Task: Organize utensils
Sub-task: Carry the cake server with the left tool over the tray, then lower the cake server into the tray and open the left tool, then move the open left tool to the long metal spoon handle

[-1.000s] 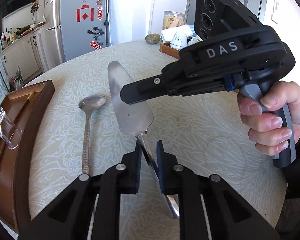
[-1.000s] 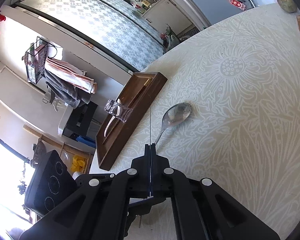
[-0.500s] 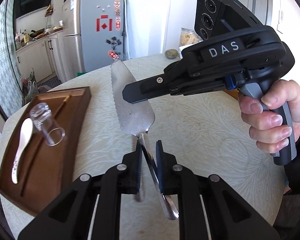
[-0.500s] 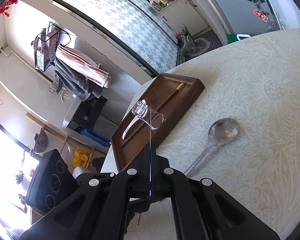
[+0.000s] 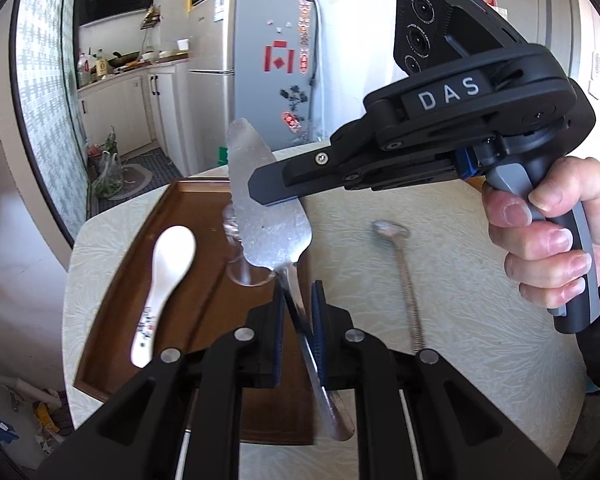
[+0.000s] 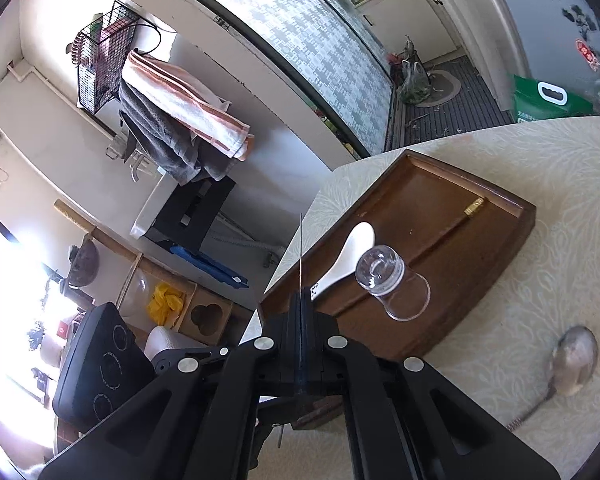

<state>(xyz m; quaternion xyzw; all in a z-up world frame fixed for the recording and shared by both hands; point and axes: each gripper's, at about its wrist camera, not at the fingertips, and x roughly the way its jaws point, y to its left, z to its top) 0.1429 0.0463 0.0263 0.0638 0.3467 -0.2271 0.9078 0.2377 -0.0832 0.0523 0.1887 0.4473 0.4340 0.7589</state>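
Observation:
A silver cake server (image 5: 266, 208) hangs in the air over the brown wooden tray (image 5: 112, 320). My left gripper (image 5: 296, 296) is shut on its handle. My right gripper (image 5: 260, 188) is shut on its blade, which shows edge-on as a thin line in the right wrist view (image 6: 301, 264). The tray (image 6: 432, 196) holds a white ceramic spoon (image 5: 164, 276) and a clear glass (image 6: 396, 284) lying on its side. A metal spoon (image 5: 400, 264) lies on the tablecloth right of the tray; it also shows in the right wrist view (image 6: 568, 364).
The round table (image 5: 480, 280) has a pale patterned cloth; its edge runs just beyond the tray. A fridge (image 5: 272, 64) and kitchen cabinets stand behind. A black induction hob (image 6: 100, 360) and shelving sit on the floor side.
Both grippers have carried the cake server left, from above the bare cloth to above the tray. The metal spoon now lies to the right of the server.

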